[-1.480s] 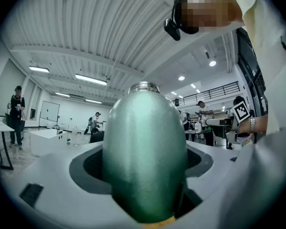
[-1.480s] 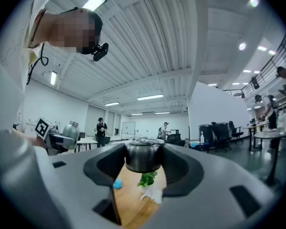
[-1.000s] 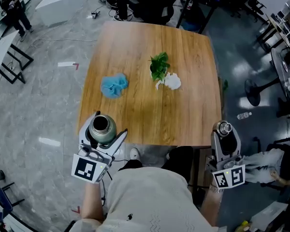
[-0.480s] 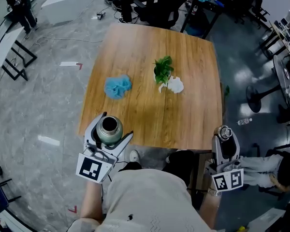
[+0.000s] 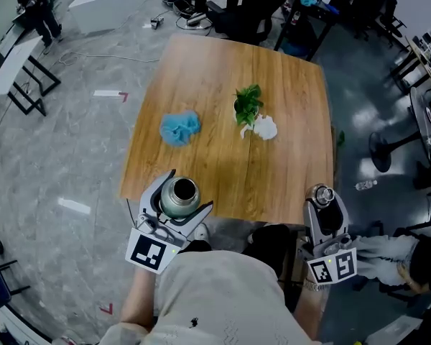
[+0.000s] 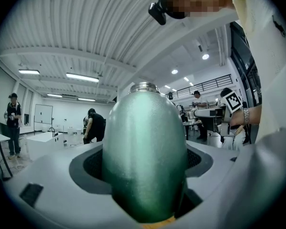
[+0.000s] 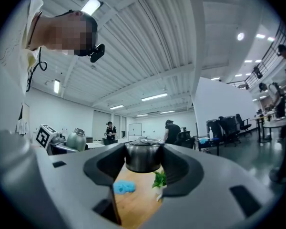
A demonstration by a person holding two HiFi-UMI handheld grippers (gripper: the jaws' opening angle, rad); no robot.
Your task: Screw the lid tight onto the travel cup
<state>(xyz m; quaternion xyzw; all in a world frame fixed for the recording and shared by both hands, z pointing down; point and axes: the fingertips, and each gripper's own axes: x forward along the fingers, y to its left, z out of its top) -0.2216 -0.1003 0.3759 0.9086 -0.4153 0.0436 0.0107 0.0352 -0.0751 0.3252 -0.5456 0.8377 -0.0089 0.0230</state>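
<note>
While cup and lid are apart, each tong carries one half, likely so they can be joined in air; left gripper [image 5: 189, 190] clamped round green cup [image 5: 178, 197], upright, mouth bare, over near-left edge of table [image 5: 201, 63]; blue cloth [image 5: 179, 128] and plant [image 5: 248, 103] at table's middle, well clear of work; right gripper [image 5: 321, 196] clamped on steel lid [image 5: 320, 192], jaws wide about its rim, just off table's near-right corner; lid held level, probably to meet mouth square; threading not yet begun.
</note>
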